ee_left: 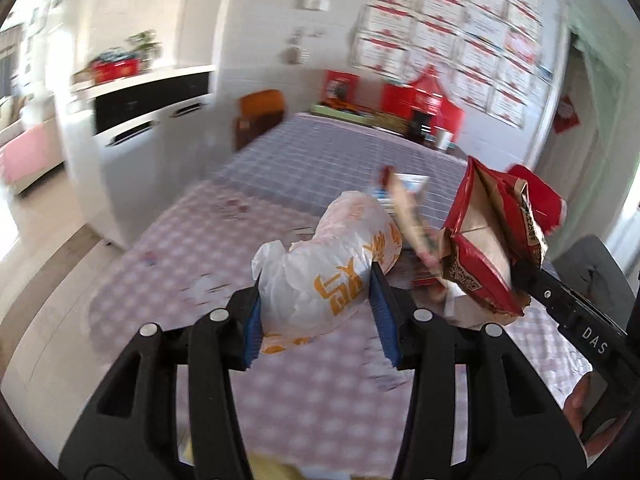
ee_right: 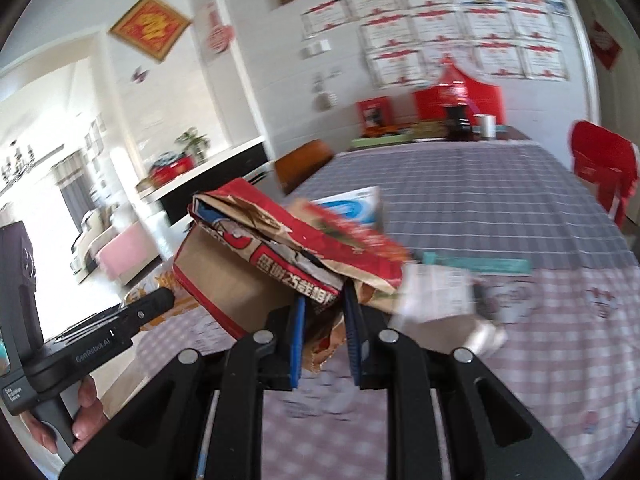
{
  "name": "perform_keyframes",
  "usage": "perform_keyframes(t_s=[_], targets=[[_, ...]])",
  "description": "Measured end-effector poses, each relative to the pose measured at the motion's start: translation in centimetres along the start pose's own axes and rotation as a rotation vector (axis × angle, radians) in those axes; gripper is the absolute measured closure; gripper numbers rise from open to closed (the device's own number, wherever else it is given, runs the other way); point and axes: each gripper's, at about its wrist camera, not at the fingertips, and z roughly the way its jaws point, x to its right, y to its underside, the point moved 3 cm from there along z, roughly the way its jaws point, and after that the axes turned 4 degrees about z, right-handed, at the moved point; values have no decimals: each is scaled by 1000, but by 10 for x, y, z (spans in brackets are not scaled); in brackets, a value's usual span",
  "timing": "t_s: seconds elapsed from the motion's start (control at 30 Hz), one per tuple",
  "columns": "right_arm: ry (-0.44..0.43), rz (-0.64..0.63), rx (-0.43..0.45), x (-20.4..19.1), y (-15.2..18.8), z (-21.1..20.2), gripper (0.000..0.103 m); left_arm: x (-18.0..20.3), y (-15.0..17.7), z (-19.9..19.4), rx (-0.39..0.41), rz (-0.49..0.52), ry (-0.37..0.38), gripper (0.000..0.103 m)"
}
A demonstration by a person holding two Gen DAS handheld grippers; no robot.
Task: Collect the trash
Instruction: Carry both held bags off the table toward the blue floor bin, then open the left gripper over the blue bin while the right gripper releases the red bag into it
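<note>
Checked cloth covers the table (ee_left: 304, 160), certificates (ee_left: 460, 36) papering the wall. Left gripper (ee_left: 316, 312) squeezes an orange-lettered white bag (ee_left: 332, 264); right gripper (ee_right: 324, 340), marked "DAS", pinches a torn red carton (ee_right: 280, 256) aloft.

Both wrist views overlook checked table (ee_left: 312, 152)

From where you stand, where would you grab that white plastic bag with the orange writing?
Around its bunched middle, coming in level from the near side. The white plastic bag is a soft, rounded bundle, narrow enough there to sit between the pads, which is how the left gripper holds it now.
</note>
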Motion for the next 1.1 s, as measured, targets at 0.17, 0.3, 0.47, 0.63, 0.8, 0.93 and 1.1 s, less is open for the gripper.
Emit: perform_keyframes(t_s=[0.17,0.3,0.47,0.63,0.8,0.93,1.1], targets=[[-109,-78,-57,-71,15,29,85,-62,18,-25,3,-78,-116,57],[-216,-142,-120,-134,32,53,85,-114,37,-44,-8,-149,-242,57],[-339,-227,-198,-212,60,75,85,-175,65,-69,-31,-249,-360,57],[-428,-291,-284,-280,93,96,85,-238,100,-92,-75,-373,-490,57],[-491,-359,-362,-336,127,114,85,-291,138,-103,-142,-480,-571,57],[-474,-405,-405,-365,150,137,85,-324,164,-98,-204,-550,-595,55],[-434,-409,-461,-376,169,163,85,-357,191,-82,-286,-564,-749,13]])
